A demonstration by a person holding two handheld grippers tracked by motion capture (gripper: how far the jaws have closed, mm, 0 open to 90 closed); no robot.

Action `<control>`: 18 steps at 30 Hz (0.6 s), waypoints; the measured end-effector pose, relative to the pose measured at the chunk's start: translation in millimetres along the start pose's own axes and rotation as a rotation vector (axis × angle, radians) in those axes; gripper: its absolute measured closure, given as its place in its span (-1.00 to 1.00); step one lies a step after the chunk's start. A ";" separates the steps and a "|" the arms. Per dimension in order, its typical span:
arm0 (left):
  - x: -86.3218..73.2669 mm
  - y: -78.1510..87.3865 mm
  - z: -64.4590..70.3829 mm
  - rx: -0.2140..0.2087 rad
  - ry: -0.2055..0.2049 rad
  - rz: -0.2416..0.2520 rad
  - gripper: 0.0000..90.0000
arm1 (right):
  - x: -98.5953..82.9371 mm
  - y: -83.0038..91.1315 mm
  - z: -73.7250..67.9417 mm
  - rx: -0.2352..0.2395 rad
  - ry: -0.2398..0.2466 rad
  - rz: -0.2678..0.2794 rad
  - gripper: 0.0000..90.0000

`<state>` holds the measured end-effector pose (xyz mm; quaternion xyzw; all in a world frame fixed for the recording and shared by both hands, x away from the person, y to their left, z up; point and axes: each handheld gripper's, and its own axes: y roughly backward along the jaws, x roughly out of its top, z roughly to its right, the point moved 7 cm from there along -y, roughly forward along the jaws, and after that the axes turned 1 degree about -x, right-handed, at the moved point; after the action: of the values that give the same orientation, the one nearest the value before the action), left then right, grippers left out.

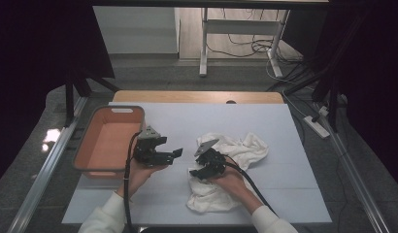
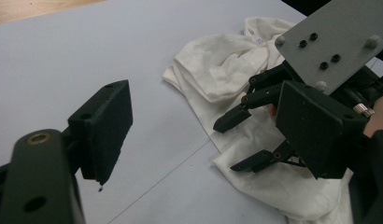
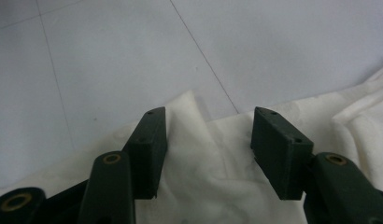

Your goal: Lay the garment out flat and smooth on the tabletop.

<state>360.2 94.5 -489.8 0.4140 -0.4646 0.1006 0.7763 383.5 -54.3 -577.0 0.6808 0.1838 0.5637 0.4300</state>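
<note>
A crumpled white cloth (image 1: 245, 148) lies on the pale table sheet (image 1: 187, 116), right of centre. My right gripper (image 1: 196, 172) hovers over the cloth's left part with its jaws open. In the right gripper view the open right gripper (image 3: 209, 116) frames a cloth (image 3: 208, 182) corner, gripping nothing. My left gripper (image 1: 177, 153) is held between the basket and the cloth, open and empty. In the left gripper view my left gripper (image 2: 203, 93) spreads wide, facing the cloth (image 2: 217, 70) and the right gripper (image 2: 230, 145) with its grey plate.
An orange basket (image 1: 114, 109) with a grey rim stands at the table's left, close to my left hand. A wooden table edge (image 1: 197, 96) runs along the back. Beyond it are table legs and cables on the floor.
</note>
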 end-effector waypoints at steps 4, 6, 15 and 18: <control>0.3 0.6 0.0 0.001 0.000 0.002 -0.57 | 0.1 1.4 -1.1 0.009 0.007 -0.004 0.44; 0.3 0.6 0.1 0.001 -0.001 0.002 -0.57 | 0.0 2.3 -2.0 0.026 0.013 -0.008 0.64; 0.5 1.3 -0.7 0.000 0.000 0.004 -0.57 | 2.1 10.6 3.3 -0.026 0.029 0.026 0.96; 0.2 1.0 -0.9 0.000 -0.002 0.002 -0.57 | 3.7 20.3 13.2 -0.069 0.004 0.074 0.96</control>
<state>360.3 95.8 -489.3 0.4137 -0.4658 0.1006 0.7757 392.1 -68.0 -558.6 0.6709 0.1395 0.5866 0.4318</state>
